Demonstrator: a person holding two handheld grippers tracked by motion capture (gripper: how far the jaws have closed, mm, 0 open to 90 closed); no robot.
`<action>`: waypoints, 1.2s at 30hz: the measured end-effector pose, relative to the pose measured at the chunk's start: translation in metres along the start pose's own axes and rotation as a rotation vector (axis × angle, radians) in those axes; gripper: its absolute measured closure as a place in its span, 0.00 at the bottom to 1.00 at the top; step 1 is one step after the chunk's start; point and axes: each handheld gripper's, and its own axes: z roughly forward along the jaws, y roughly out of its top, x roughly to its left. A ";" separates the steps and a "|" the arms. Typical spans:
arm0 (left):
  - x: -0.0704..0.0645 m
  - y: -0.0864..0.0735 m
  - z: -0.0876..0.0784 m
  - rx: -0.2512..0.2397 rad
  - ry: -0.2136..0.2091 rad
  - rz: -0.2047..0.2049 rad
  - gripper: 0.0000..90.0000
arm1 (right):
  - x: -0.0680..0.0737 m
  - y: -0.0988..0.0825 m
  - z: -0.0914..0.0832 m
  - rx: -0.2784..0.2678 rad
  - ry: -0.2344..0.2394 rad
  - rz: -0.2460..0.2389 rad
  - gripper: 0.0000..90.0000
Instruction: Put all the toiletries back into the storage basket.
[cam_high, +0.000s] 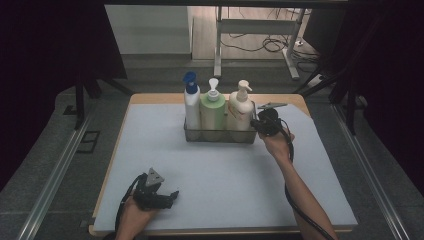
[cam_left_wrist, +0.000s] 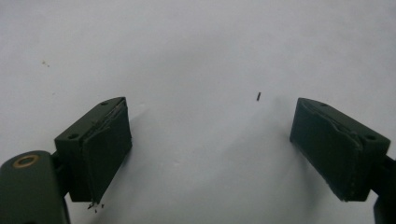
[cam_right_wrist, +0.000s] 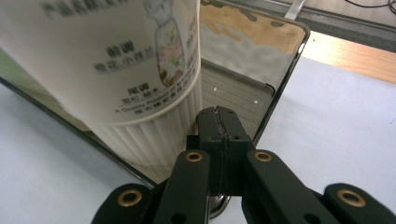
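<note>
– Where is the rack (cam_high: 220, 135)?
– Mid-tabletop (cam_high: 225, 190), bottles inside. The right tongs (cam_right_wrist: 219, 135) look pinched on its near wall, seemingly.
– The left tongs (cam_left_wrist: 210, 149)?
– Wide apart, holding nothing.

Blue-capped bottle (cam_high: 191, 102) (beside green bottle (cam_high: 212, 111))

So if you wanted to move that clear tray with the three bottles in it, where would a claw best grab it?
Probably at an end wall of the tray, coming from the side: the rim is thin enough to pinch, and the bottles block the middle. The right claw is already shut at the right end, apparently pinching the rim beside the cream bottle. The tall bottles could tip, so slide it rather than lift.
</note>
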 end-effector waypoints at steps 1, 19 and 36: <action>0.000 0.000 0.000 -0.001 -0.001 0.000 0.14 | 0.000 0.000 0.001 0.002 0.001 0.002 0.99; 0.000 0.000 0.000 0.004 0.001 0.004 0.14 | 0.003 -0.003 0.007 0.029 -0.007 0.007 0.99; 0.000 0.000 0.000 0.001 0.000 0.000 0.14 | 0.019 0.000 0.012 0.043 0.044 -0.020 0.99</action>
